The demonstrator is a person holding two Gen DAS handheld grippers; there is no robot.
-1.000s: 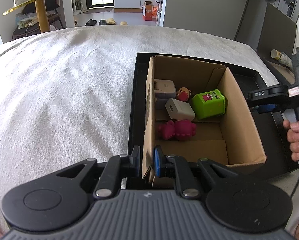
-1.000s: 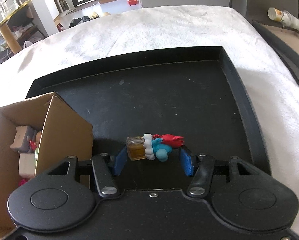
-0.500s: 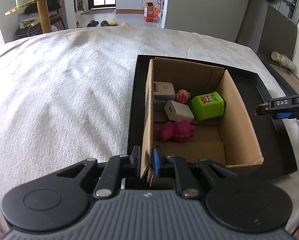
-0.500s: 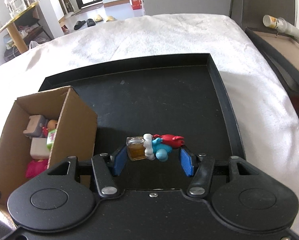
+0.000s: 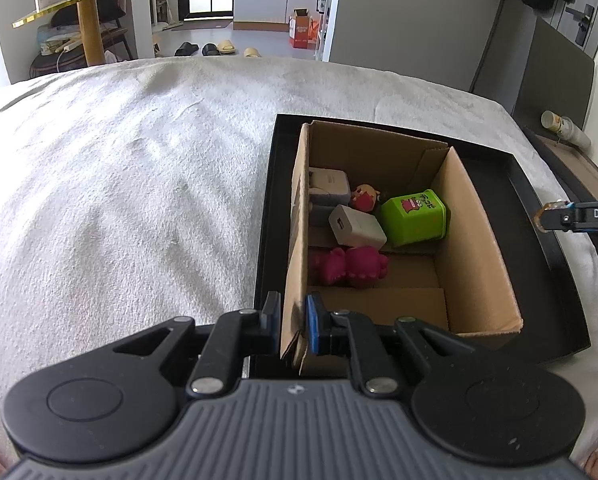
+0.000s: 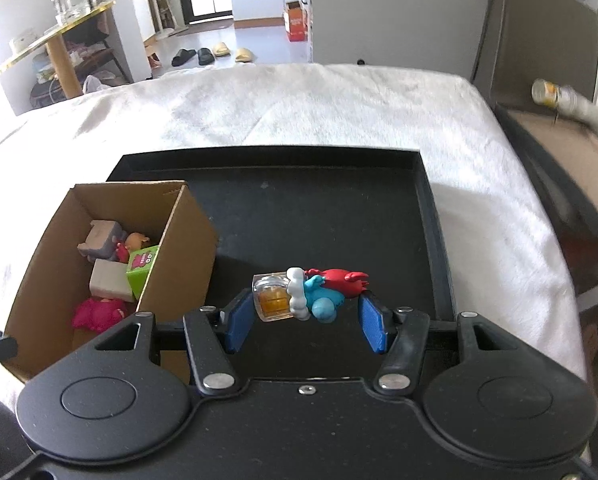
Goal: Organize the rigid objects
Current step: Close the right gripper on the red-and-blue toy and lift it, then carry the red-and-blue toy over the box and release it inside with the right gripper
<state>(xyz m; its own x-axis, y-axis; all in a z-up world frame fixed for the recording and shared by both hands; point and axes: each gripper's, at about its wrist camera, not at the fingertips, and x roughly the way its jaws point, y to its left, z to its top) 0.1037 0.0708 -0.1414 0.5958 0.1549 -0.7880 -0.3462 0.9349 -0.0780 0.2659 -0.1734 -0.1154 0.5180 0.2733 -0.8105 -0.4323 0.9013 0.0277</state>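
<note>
A cardboard box (image 5: 479, 240) (image 6: 179, 264) stands in a black tray (image 5: 547, 264) (image 6: 319, 208) on a white bed. Inside it lie a green tin (image 5: 414, 217), a white charger (image 5: 357, 227), a pink toy (image 5: 349, 266), a grey block (image 5: 329, 186) and a small red figure (image 5: 363, 196). My left gripper (image 5: 293, 320) is shut on the box's near left wall. My right gripper (image 6: 307, 316) holds a toy of a blue figure, red crab and amber cube (image 6: 307, 292) between its blue pads, lifted above the tray to the right of the box. Its tip shows at the right edge of the left wrist view (image 5: 555, 216).
The white blanket (image 5: 119, 200) (image 6: 299, 104) spreads around the tray. A dark bedside unit (image 6: 559, 168) with a cup lying on it (image 6: 547, 92) stands at the right. A room with a table and slippers lies beyond the bed.
My right gripper has risen and drawn back with the toy, so the tray and box look smaller and further below. My left gripper stays clamped on the box wall.
</note>
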